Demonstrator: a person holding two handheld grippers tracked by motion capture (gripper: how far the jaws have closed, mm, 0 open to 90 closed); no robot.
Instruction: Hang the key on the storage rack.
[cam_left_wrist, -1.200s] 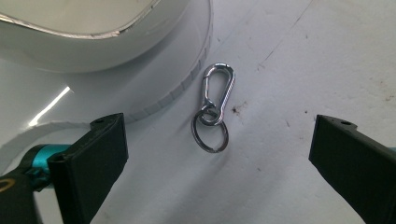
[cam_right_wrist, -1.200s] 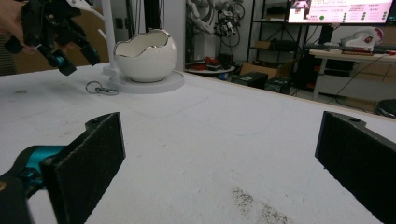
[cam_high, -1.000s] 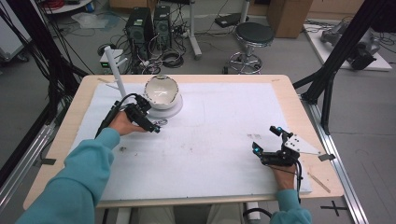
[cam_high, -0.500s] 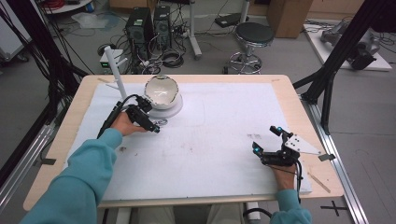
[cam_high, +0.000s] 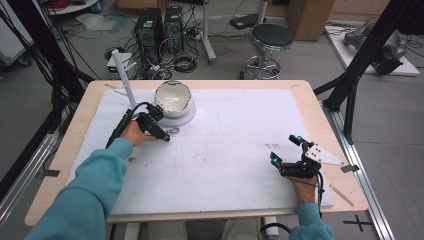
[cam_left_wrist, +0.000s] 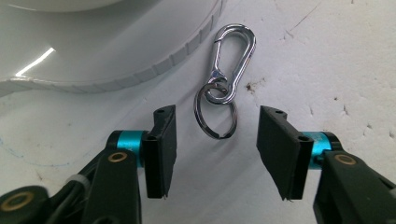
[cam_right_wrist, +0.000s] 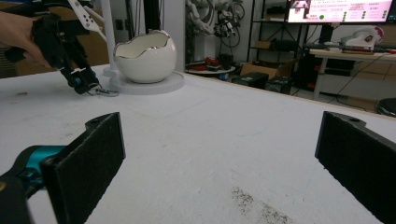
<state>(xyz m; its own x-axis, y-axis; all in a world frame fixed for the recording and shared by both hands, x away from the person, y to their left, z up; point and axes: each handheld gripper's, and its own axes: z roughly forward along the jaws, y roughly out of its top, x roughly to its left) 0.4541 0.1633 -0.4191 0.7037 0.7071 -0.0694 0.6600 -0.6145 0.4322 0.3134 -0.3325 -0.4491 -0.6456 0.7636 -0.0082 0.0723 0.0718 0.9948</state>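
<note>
The shiny metal carabiner clip (cam_left_wrist: 236, 51) with its split key ring (cam_left_wrist: 215, 112) lies flat on the white foam-like sheet (cam_left_wrist: 327, 70), upper middle of the left gripper view, just beside the ribbed edge of the round white base (cam_left_wrist: 154, 51). The left gripper (cam_left_wrist: 215, 151) has its black fingers (cam_left_wrist: 161, 149) on either side of the ring, about half open, and they've just been closing in; the pads aren't touching it yet. In the high view the clip is tiny and hard to make out. The glossy white eggshell-shaped bowl (cam_high: 173, 98), jagged rim, sits on that base, upper left of the counter (cam_high: 320, 115). The right gripper (cam_high: 287, 148) rests lower right, fingers wide apart, holding nothing.
</note>
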